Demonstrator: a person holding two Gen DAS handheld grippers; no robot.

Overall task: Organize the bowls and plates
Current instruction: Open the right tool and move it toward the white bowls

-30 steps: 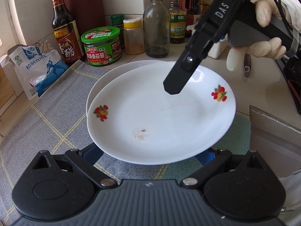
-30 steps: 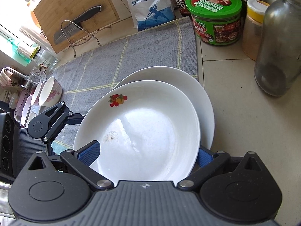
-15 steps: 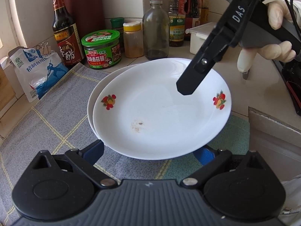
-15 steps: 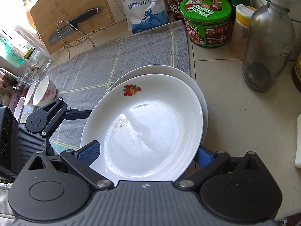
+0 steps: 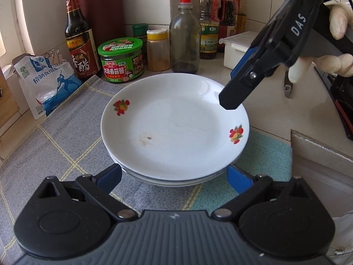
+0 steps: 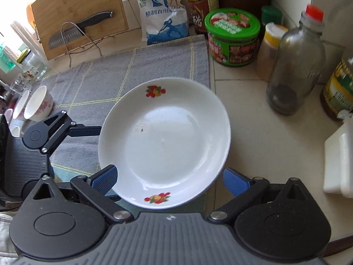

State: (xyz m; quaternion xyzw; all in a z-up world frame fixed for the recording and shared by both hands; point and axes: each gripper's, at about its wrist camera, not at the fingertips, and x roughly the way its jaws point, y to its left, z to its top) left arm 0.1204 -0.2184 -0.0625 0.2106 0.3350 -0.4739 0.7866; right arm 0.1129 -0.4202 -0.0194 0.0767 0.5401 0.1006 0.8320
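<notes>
On the grey checked cloth [image 5: 66, 137], at its 3 o'clock edge, the white fruit-print plate [image 5: 174, 125] sits stacked on the plates beneath [image 5: 176, 182]. Left gripper [image 5: 174, 177] jaws stand open, flanking the stack's near rim. Right gripper [image 6: 169, 180] jaws are likewise spread wide, gripping nothing. Jars and bottles stand at 12 o'clock on the table [image 6: 264, 137].

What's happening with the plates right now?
A person with a gripper in each hand is stacking plates. The fruit-print plate sits squarely on a plate stack on the grey checked cloth. The left gripper and right gripper are both open at its near rim, neither clamping it.
</notes>
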